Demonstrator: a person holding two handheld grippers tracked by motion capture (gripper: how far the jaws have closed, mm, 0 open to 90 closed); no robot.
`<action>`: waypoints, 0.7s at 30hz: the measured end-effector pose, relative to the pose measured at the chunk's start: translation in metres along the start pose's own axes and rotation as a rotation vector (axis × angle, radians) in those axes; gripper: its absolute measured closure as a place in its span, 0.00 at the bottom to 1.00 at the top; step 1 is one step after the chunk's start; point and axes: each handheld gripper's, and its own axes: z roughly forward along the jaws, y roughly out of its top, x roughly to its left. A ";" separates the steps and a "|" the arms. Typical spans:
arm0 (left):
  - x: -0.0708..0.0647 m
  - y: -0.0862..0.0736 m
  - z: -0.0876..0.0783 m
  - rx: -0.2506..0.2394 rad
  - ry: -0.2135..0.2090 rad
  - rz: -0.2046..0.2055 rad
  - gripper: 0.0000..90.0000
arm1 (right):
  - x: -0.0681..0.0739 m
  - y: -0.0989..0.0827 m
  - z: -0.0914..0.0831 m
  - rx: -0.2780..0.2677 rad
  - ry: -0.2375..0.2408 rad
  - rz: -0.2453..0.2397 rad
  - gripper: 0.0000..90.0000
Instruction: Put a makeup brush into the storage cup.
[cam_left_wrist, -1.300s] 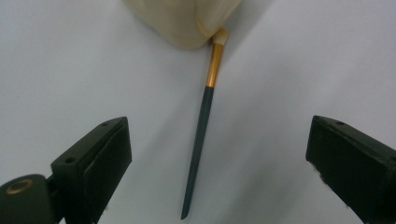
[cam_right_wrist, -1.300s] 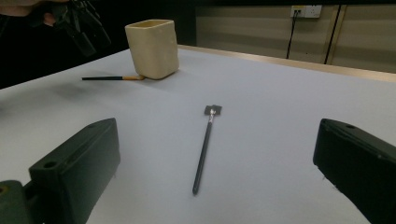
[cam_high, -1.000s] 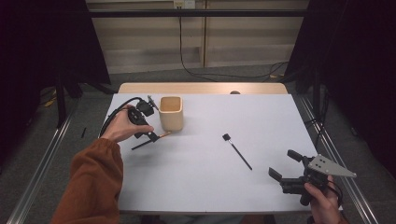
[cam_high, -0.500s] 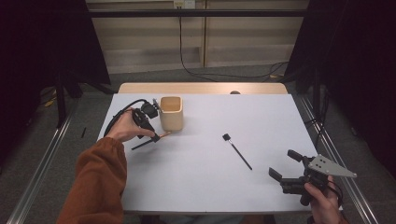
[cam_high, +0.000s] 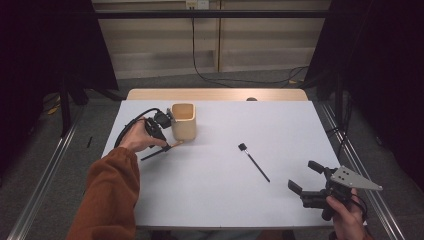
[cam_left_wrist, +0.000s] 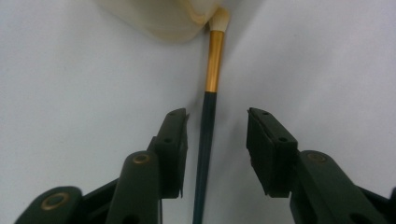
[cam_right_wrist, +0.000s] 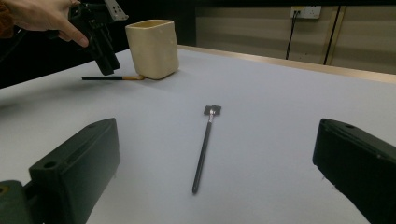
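White tabletop (cam_high: 210, 190), wide and pale, carrying everything, with a strip of bare wood along its far edge. Toward the far left, a cream square cup (cam_high: 183, 121), upright, open at the top. At the near right corner, right tongs (cam_high: 306, 177) held in a hand just above the tabletop edge, grey three-cornered plate on top, jaws standing wide apart with nothing between them; in the right gripper view the two black jaws frame a bare stretch of white surface. Just left of the cup, left tongs (cam_high: 165, 142) gripped by a hand (cam_high: 136, 140) in a rust-orange sleeve, pointing down at the tabletop, black cable looping off to the left. Jaws just been closing, now partway in, straddling the dark handle of a brush with a gold ferrule (cam_left_wrist: 212, 60): in the left gripper view the handle passes close by the left pad, clear of the right pad, not yet pinched. Brush lying flat on the tabletop, pale bristle tip touching the base of the cup, dark handle running away from the cup toward the near left. Well apart from these, near the middle right of the tabletop, a second, slimmer black brush (cam_high: 254, 162) with a small flat dark head, lying flat, head toward the far side, handle angled toward the right tongs
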 end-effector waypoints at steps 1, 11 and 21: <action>0.000 0.000 0.000 0.000 -0.001 0.003 0.69 | 0.000 0.000 0.000 -0.001 0.000 0.001 0.00; 0.001 0.003 0.008 0.012 0.013 0.022 0.78 | 0.000 0.000 0.000 0.001 0.001 0.000 0.00; 0.001 0.003 0.011 -0.004 0.014 0.013 0.78 | 0.000 0.000 0.000 0.002 0.000 0.002 0.00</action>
